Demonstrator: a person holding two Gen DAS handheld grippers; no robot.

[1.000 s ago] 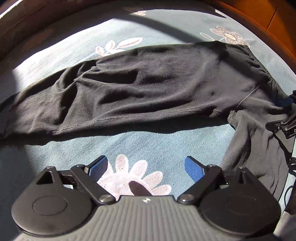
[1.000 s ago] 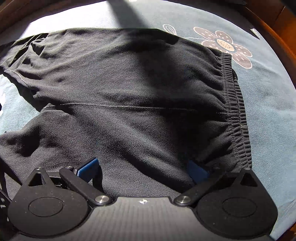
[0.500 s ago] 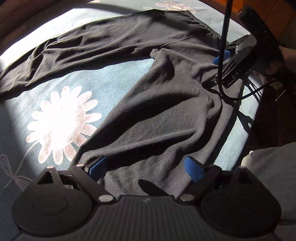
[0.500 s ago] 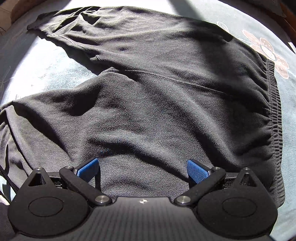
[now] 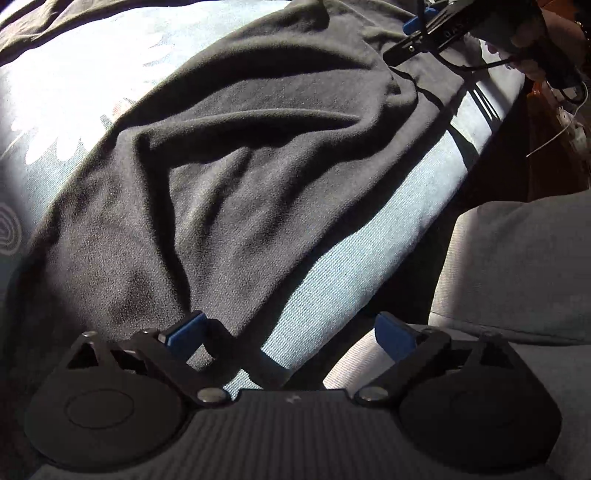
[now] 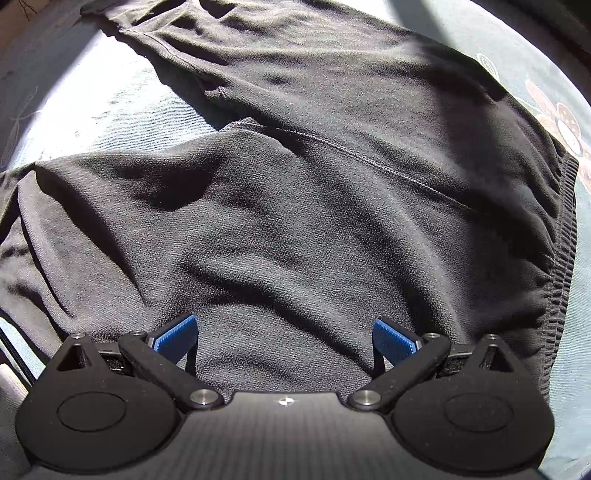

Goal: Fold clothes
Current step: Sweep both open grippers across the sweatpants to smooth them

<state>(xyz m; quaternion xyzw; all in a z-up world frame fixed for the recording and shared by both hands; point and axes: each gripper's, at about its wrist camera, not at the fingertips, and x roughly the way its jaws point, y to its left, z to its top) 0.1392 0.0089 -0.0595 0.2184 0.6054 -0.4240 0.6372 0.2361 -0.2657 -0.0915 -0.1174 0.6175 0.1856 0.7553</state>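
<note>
Black trousers (image 6: 295,221) lie spread on the blue flowered sheet (image 5: 351,266), with the elastic waistband (image 6: 565,240) at the right of the right wrist view. One trouser leg (image 5: 221,166) runs down toward my left gripper (image 5: 288,336). Its jaws are opening wide; the leg's edge lies by the left pad and nothing is pinched. My right gripper (image 6: 284,336) hovers open just over the seat of the trousers, holding nothing. In the left wrist view the right gripper (image 5: 417,33) shows at the top right, held by a hand (image 5: 532,44).
The bed's edge (image 5: 491,110) runs along the right of the left wrist view, with dark floor beyond it. A grey-clad part of the person (image 5: 517,266) fills the lower right. A black cable (image 5: 476,66) hangs by the right gripper.
My left gripper has travelled from the far leg across the sheet and down the near leg to its edge by the bed's side. The right gripper rolled and shifted a little over the trousers.
</note>
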